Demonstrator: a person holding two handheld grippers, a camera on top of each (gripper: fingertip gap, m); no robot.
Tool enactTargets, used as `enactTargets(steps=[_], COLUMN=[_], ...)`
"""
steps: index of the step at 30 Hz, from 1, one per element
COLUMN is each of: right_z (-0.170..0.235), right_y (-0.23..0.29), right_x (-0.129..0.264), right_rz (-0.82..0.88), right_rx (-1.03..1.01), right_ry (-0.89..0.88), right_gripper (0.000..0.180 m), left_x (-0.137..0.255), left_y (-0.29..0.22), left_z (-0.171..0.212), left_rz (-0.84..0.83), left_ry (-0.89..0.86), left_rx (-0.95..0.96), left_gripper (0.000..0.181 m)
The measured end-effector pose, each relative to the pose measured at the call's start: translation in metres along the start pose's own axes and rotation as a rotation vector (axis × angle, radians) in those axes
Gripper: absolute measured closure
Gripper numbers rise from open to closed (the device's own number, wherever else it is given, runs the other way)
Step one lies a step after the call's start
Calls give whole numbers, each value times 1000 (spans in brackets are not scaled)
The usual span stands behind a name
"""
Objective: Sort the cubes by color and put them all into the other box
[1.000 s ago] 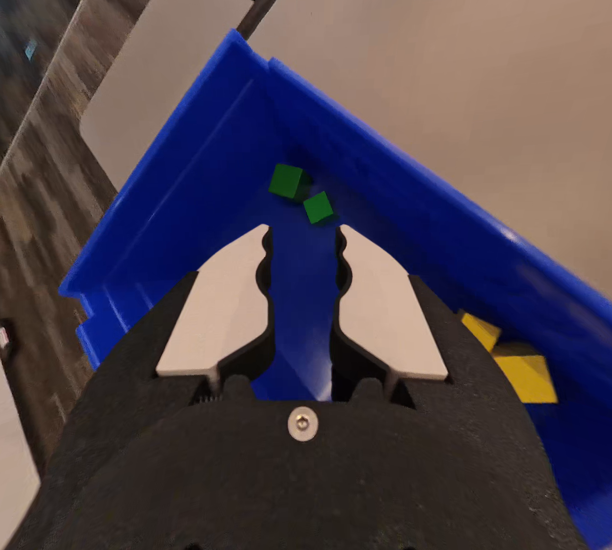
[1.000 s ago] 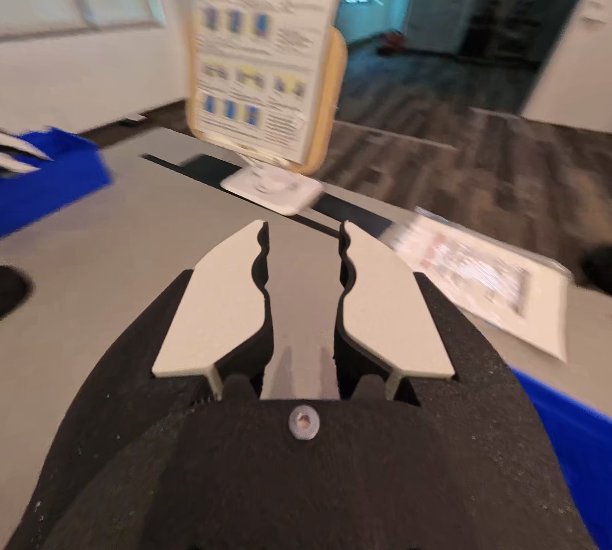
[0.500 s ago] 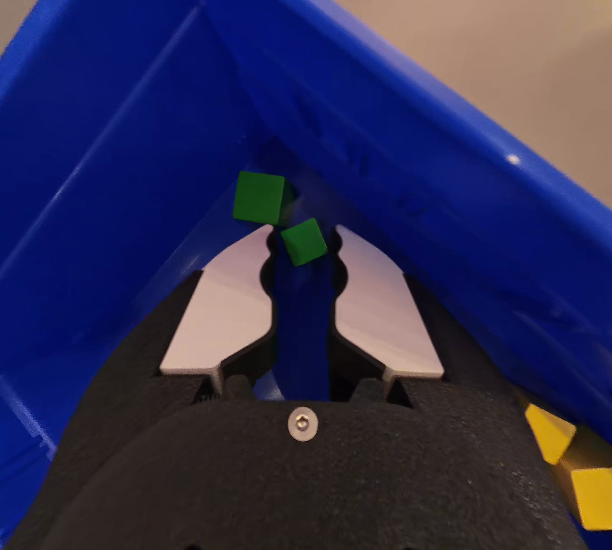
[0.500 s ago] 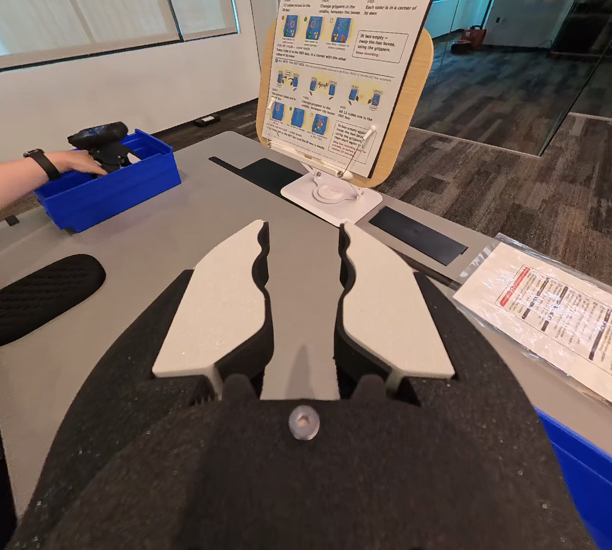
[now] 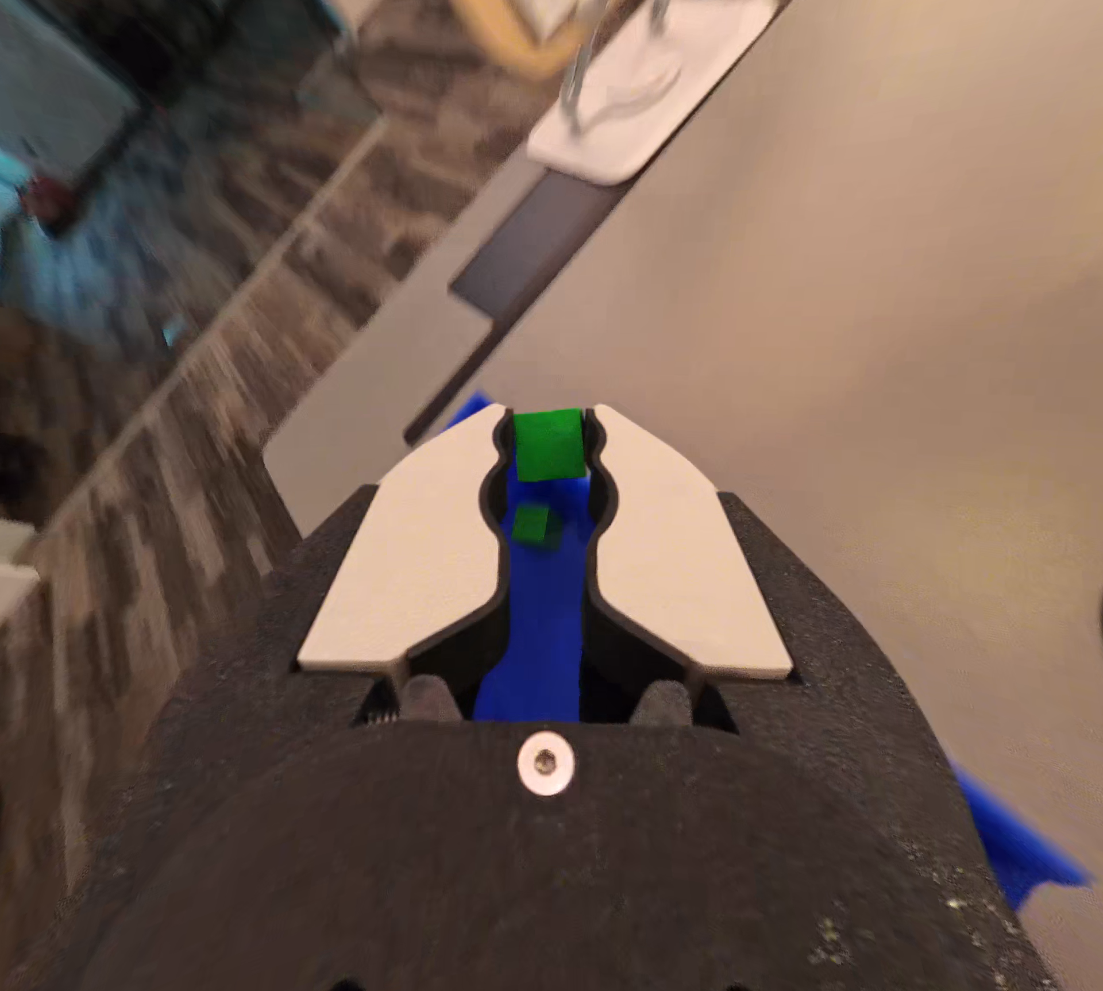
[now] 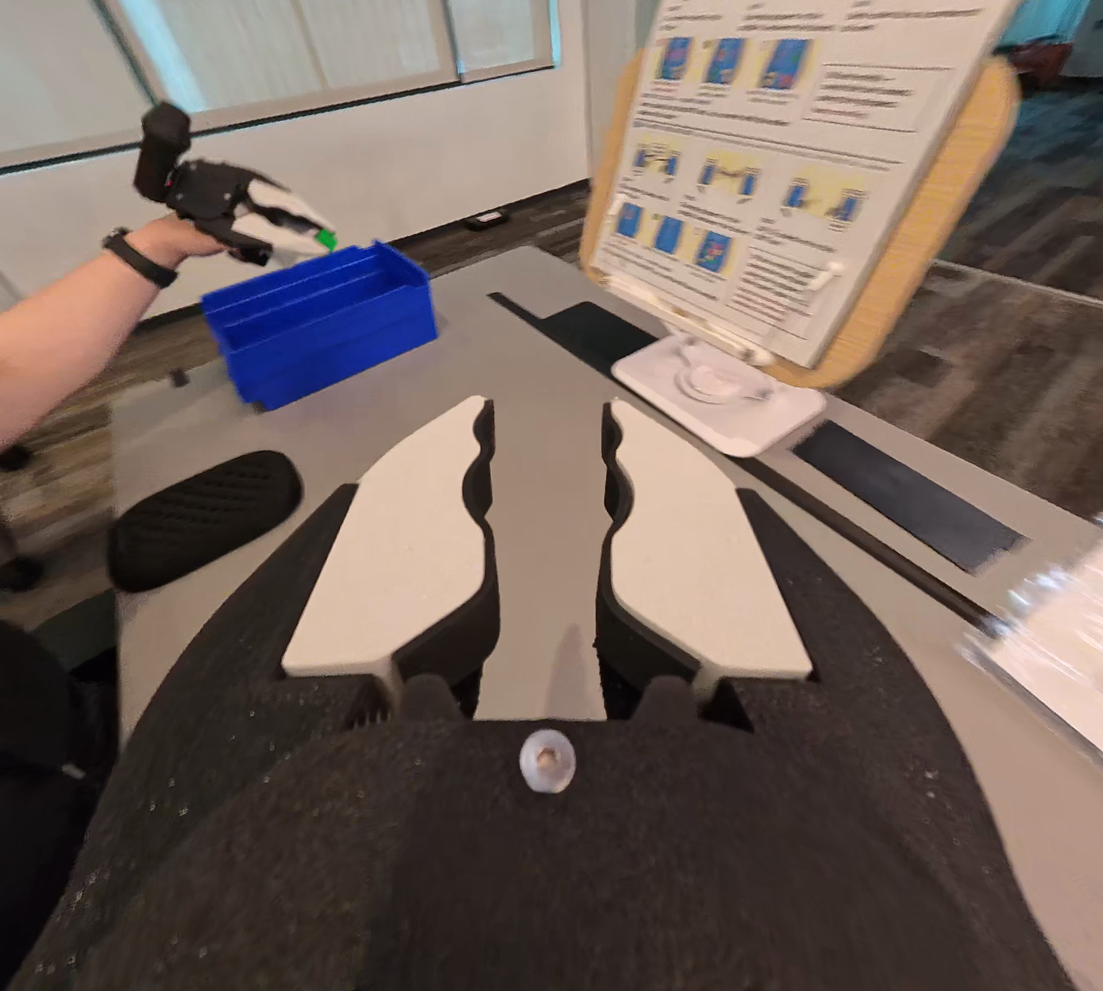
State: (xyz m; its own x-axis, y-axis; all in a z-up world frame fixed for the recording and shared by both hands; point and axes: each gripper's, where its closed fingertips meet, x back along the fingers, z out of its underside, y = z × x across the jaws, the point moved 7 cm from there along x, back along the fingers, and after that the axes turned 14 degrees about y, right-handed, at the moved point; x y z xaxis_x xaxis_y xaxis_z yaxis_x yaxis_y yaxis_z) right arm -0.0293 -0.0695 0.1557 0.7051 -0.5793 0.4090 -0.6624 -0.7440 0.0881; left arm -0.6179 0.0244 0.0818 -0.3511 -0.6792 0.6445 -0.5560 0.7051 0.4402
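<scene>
Now your left tongs (image 5: 548, 428) pinch a green cube (image 5: 548, 444) above the blue box (image 6: 322, 321); your right tongs (image 6: 546, 413) hang empty, parted, nearer the other box

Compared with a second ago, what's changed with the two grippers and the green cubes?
The left gripper went down into the blue box, shut on a green cube and lifted it above the box. The other green cube stayed inside. The right gripper stayed open and empty over the table.
</scene>
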Motion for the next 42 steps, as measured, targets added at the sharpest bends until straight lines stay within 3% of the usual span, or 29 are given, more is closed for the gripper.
enactTargets(steps=[4,8,11,16,22,26,28,33,36,38,40,42], right_z=[-15,-16,-9,5,13,17,16,19,18,14,6,-1], right_y=[40,79,97,95,90,90,92,88,82,75,60,35], right_x=[-59,-114,-148,-176,-183,-185,-184,-185,-181,-170,-143,-95], right_rz=[-202,-369,-479,-534,-484,-541,-595,-585,-587,-599,-562,-405], right_rx=[-12,-127,-224,-366,-352,-357,-350,-343,-341,-333,-301,-236], right_ry=[38,72,127,143,214,256,261,276,272,265,235,205], right_gripper=[141,133,123,122,125,137,156,158,158,158,158,158], left_x=[27,19,1,-32,-46,-45,-45,-48,-47,-44,-39,-32], left_y=[-64,-128,-167,-204,-218,-223,-225,-228,-228,-226,-223,-217], left_z=[-83,-143,-176,-209,-223,-228,-229,-230,-229,-226,-221,-209], left_rz=[51,89,102,88,85,81,81,67,72,82,61,46], left_ry=[-167,-235,-245,-213,-191,-192,-187,-172,-152,-129,-160,-195], left_rx=[-202,-373,-471,-578,-616,-635,-640,-631,-601,-562,-517,-442], left_gripper=[158,158,158,158,158,158,159,158,131,116,114,116])
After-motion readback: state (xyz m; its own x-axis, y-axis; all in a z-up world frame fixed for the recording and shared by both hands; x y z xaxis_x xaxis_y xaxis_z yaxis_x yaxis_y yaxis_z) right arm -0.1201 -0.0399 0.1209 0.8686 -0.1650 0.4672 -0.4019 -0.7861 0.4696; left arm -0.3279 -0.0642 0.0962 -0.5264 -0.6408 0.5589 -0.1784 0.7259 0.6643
